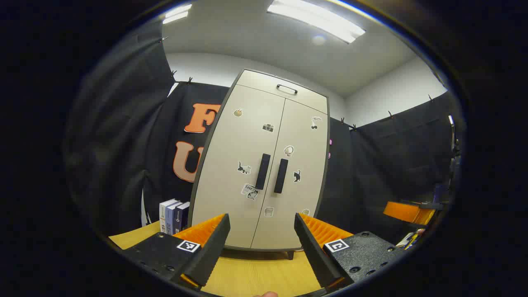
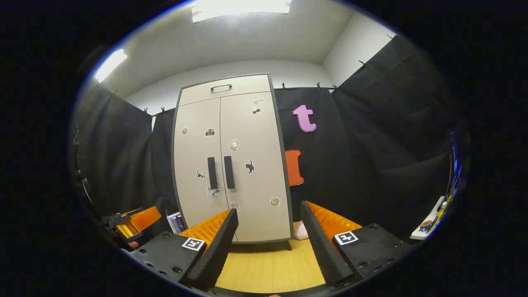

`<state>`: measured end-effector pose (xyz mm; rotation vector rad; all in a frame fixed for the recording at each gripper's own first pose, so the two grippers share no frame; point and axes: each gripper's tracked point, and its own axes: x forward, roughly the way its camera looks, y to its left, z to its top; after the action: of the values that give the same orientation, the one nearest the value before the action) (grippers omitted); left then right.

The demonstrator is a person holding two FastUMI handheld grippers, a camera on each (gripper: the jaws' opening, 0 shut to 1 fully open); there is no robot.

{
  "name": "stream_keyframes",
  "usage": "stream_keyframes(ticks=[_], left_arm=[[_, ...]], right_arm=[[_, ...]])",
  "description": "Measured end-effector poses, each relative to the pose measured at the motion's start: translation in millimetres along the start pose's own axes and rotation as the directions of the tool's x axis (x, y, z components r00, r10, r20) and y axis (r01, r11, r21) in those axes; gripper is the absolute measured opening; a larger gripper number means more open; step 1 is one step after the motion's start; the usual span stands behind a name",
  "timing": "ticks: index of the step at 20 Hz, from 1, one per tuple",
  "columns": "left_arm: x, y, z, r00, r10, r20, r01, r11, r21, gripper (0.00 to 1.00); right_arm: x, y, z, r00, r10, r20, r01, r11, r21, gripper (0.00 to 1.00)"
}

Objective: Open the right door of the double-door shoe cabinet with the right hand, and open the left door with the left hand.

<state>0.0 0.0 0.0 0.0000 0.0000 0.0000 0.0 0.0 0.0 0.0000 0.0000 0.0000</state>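
In the left gripper view, the shoe cabinet hides part of the row of boxes on the bench. The door stickers are too small to make out (one carries unreadable writing). In the right gripper view, a pale object sits half-hidden beside the cabinet's foot.

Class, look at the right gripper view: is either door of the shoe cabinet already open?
No: both doors lie flush and closed, with the two dark handles side by side at the centre seam.
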Motion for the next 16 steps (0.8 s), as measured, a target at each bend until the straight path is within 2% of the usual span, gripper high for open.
stream_keyframes(ticks=[1, 2, 3, 6, 7, 8, 16], left_arm=[[-0.8, 0.3, -0.2, 1.000, 0.002, 0.000, -0.002, 1.000, -0.001, 0.94], [-2.1, 0.2, -1.1, 1.000, 0.004, -0.001, -0.004, 1.000, -0.001, 0.94], [-2.9, 0.0, -0.4, 1.000, 0.005, 0.000, -0.005, 1.000, -0.001, 0.94], [-6.5, 0.5, -0.1, 1.000, 0.008, 0.003, -0.008, 1.000, 0.001, 0.94], [-6.9, 0.7, -0.1, 1.000, 0.009, 0.003, -0.009, 1.000, -0.001, 0.94], [-8.0, 0.7, 0.2, 1.000, 0.009, 0.003, -0.009, 1.000, -0.004, 0.94], [-11.7, 5.0, 1.1, 1.000, 0.024, 0.006, -0.024, 1.000, -0.004, 0.94]], right_arm=[[-1.9, 0.1, -1.1, 1.000, 0.000, -0.002, 0.000, 1.000, -0.002, 0.98], [-3.1, 1.0, -2.3, 1.000, 0.002, -0.004, -0.002, 1.000, -0.002, 0.88], [-3.6, 0.7, -3.0, 1.000, 0.002, -0.006, -0.002, 1.000, -0.002, 0.98], [-4.9, -0.2, -3.5, 1.000, 0.001, -0.010, -0.001, 1.000, -0.003, 0.98], [-5.2, -0.4, -3.4, 1.000, 0.000, -0.009, 0.000, 1.000, -0.004, 0.89], [-5.9, -0.8, -3.0, 1.000, -0.002, -0.007, 0.002, 1.000, -0.004, 0.98], [-8.3, 1.4, -4.6, 1.000, 0.004, -0.006, -0.004, 1.000, 0.001, 0.98]])
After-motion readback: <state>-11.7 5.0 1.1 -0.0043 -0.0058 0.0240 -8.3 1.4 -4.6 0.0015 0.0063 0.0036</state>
